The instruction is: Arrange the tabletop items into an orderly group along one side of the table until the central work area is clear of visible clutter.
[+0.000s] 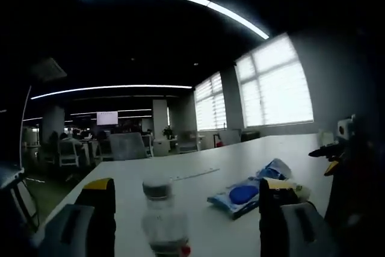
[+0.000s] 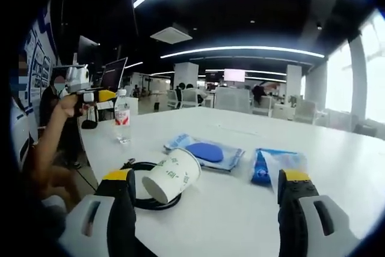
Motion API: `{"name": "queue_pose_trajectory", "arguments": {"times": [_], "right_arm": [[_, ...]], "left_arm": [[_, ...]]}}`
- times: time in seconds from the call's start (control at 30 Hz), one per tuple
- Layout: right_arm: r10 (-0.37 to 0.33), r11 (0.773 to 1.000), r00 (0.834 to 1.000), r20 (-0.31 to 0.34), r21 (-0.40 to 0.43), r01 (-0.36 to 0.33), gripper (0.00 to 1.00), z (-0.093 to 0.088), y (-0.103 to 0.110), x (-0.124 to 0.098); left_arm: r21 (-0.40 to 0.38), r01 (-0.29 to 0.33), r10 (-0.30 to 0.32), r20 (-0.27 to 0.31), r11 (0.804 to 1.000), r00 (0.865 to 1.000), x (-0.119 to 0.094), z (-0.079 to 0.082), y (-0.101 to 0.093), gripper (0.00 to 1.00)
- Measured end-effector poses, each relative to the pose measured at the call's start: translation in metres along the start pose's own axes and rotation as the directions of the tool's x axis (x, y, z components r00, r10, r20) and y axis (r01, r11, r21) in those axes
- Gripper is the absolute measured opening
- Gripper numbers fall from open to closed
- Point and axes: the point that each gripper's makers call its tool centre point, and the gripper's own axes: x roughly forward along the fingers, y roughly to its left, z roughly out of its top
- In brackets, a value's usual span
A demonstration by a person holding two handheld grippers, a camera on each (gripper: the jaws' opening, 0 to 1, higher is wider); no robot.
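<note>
In the left gripper view the left gripper [image 1: 185,221] stands with jaws spread wide and empty; a clear plastic water bottle [image 1: 163,221] rises between them on the white table [image 1: 240,154]; a flat blue-and-white packet [image 1: 239,195] lies just right of it.

In the right gripper view the right gripper [image 2: 204,209] gapes empty; a white paper cup [image 2: 172,175] lies tipped on a coiled black cable [image 2: 144,185]; a blue-and-clear plastic pouch [image 2: 274,164] lies beside the packet [image 2: 204,151]; the bottle [image 2: 122,116] stands upright near the far left gripper [image 2: 96,96].

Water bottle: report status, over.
Left gripper open, straddling water bottle, not gripping. Right gripper open, empty. Tipped paper cup on black cable ahead.
</note>
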Motion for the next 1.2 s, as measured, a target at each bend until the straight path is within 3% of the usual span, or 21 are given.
{"name": "queue_pose_trajectory", "arguments": {"times": [0.1,0.57,0.83,1.2], "right_arm": [[-0.007,1.000,1.000,-0.004,0.007,0.007,0.96,-0.003,-0.002,-0.002],[-0.012,1.000,1.000,-0.013,0.013,0.012,0.95,-0.010,-0.003,-0.006],[-0.011,1.000,1.000,-0.018,0.022,0.012,0.94,-0.015,-0.002,-0.006],[-0.029,0.999,0.998,-0.057,0.019,0.031,0.95,-0.027,-0.008,-0.010]], "left_arm": [[-0.008,-0.005,0.005,0.015,1.000,1.000,0.002,0.001,0.003,0.95],[-0.012,-0.019,0.019,-0.023,1.000,1.000,0.013,-0.010,0.013,0.95],[-0.020,-0.075,0.074,-0.030,0.997,0.997,0.021,-0.018,0.028,0.84],[-0.006,-0.089,0.088,-0.043,0.996,0.995,0.033,-0.023,0.039,0.71]]}}
